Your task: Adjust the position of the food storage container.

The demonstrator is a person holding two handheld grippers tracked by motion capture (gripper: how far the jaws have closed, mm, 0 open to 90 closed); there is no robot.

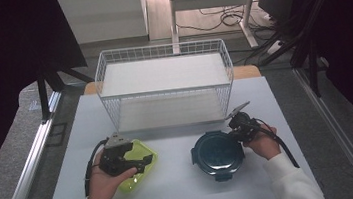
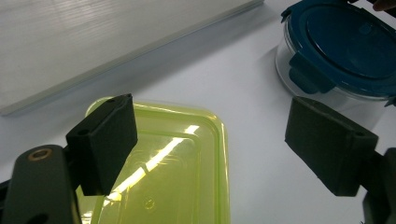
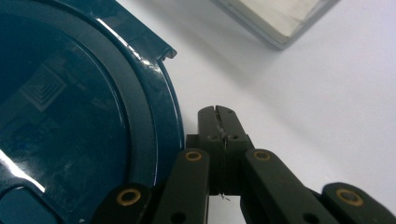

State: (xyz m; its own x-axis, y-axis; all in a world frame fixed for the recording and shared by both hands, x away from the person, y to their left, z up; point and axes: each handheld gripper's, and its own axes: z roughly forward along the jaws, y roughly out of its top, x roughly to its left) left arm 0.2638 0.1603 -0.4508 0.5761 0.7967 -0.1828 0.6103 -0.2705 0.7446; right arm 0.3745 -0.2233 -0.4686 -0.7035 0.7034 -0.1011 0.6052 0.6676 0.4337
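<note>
Round container with dark blue lid [image 1: 217, 154] sits on the white table [image 1: 175, 195], right of centre, nearer the front edge than the back. Right gripper [image 1: 238, 128] is just beside its right rim; in the right gripper view the jaws are pressed together with nothing between them, tips [image 3: 218, 116] next to the lid edge [image 3: 159, 116], contact not clear. Yellow-green rectangular container [image 1: 139, 168] is left of centre, near the front edge, well apart from the round one. Left gripper [image 1: 136, 159] hangs over it, jaws spread wide, gripping nothing; pad [image 2: 105, 142] above the lid [image 2: 182, 172]. White wire basket [image 1: 165, 83] stands along the back edge.
</note>
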